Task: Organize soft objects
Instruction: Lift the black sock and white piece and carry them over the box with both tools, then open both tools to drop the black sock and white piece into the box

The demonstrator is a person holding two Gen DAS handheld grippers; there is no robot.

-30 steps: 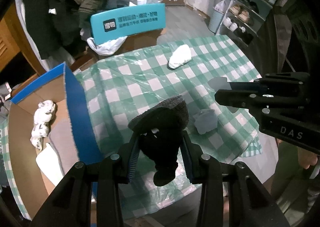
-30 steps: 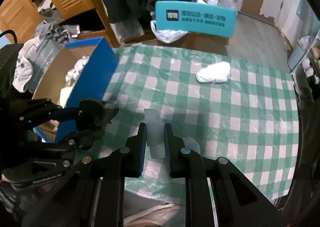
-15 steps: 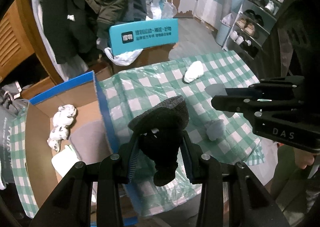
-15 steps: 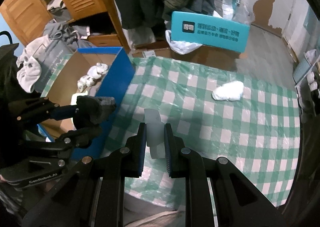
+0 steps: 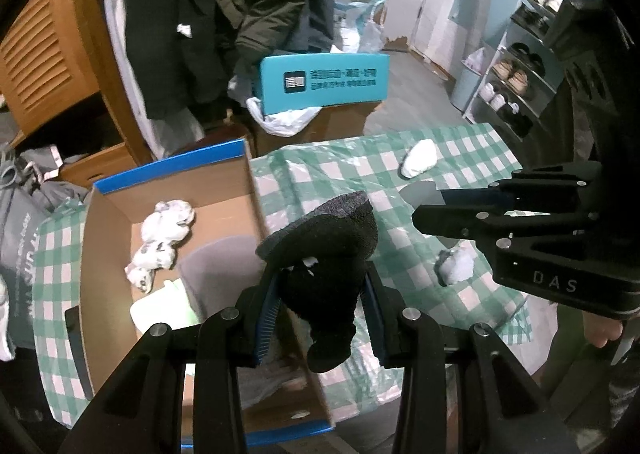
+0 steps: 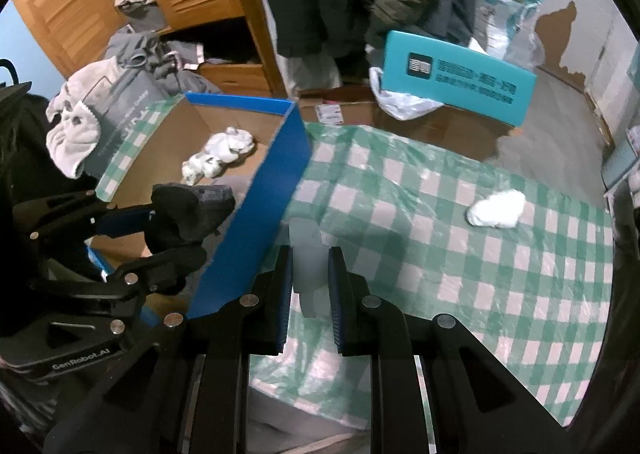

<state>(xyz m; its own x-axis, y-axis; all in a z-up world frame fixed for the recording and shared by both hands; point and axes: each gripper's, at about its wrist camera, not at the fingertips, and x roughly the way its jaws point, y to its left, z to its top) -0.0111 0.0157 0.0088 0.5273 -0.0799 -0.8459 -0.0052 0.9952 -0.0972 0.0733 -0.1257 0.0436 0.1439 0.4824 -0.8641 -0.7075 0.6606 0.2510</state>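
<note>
Left gripper (image 5: 320,294) angled steeply downward, jaws partly spread and clamped on a dark sock (image 5: 324,254) that bulges out above and below the pads. Right gripper (image 6: 308,278) likewise pitched steeply down, jaws nearly together, pinching a thin pale piece (image 6: 306,254). Both side by side, close together. Fingers (image 5: 604,334) wrapped under the right gripper's handle.

Pale item (image 6: 307,254) clamped in right hand-held gripper (image 6: 308,286), blurred, kind unclear; box floor (image 5: 216,262) partly hidden behind left hand-held gripper (image 5: 320,294) and its dark sock (image 5: 324,254); teal sign (image 5: 324,83) lettering unreadable
</note>
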